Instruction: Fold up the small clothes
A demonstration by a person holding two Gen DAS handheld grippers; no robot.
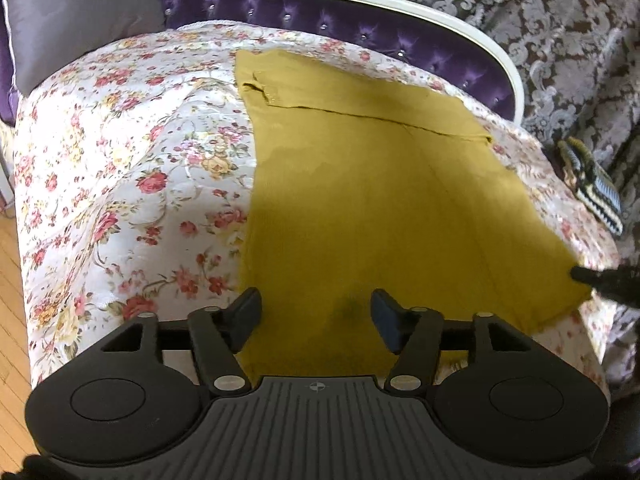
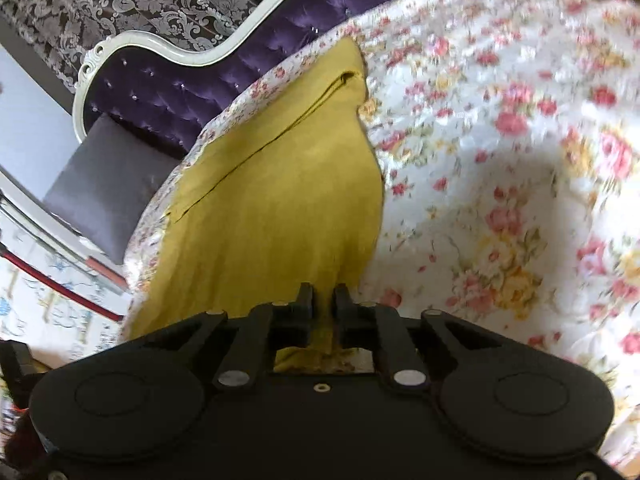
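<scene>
**Inspector:** The garment [image 1: 360, 200], a mustard knit, lies spread on the floral bedspread [image 1: 120, 180], its far part already folded over along a seam line. Report the grippers.

**Operator:** The right gripper [image 2: 322, 300] is clenched on the garment's near corner; cloth is pinched between its fingers and bunches behind them. The left gripper [image 1: 316, 312] is released, fingers apart above the near hem, nothing between them. In the left view the right gripper's tip sits at the garment's near right corner.

**Inspector:** So only one corner is secured. My judgement: the step in hand is taking the second near corner before lifting the hem.

**Operator:** Agreed. How should it be done properly?

**Inspector:** Shift the left gripper toward the near left corner, which lies by its left finger, rather than biting mid-hem. Lower until the edge sits well between the pads, then close. Take the knit only, not the bedspread beneath. Keep the hem lightly taut between both grips, raise both together, and carry level toward the far fold so edges meet square.
</scene>
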